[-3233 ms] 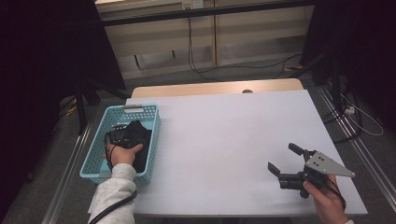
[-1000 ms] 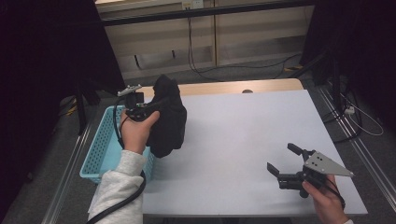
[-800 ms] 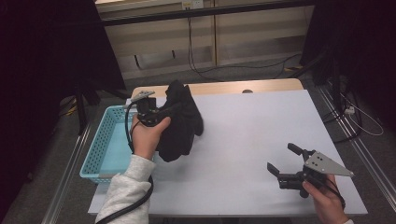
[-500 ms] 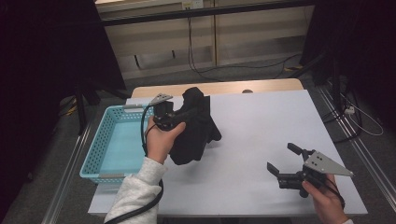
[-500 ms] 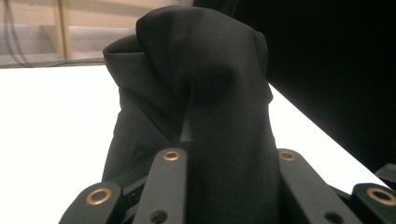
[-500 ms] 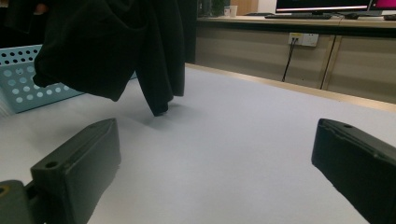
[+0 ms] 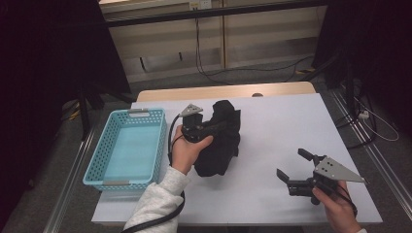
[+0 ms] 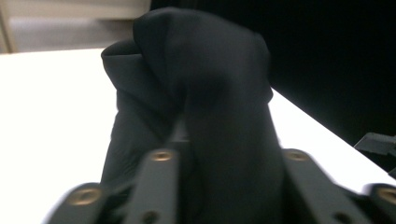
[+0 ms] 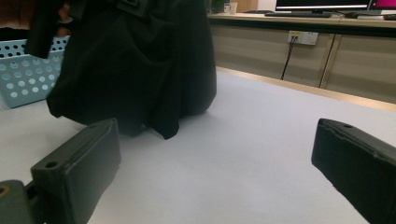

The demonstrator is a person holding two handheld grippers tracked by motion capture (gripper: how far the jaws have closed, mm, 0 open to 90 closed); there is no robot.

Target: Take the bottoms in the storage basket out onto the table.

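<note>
Beside the blue basket, left gripper has its fingers clamped on the black garment, which hangs with its bottom edge on the white surface; jaws have just been opening, cloth between them. Right gripper waits near the front edge, fingers apart and empty. Step looks like laying it out; next likely a full release, then spreading it flat.

- A black cloth, soft and matte, is bunched into a crumpled, upright heap with deep folds.
- Its lower hem touches the white table, left of the middle, nearer the far edge, just beside the basket.
</note>
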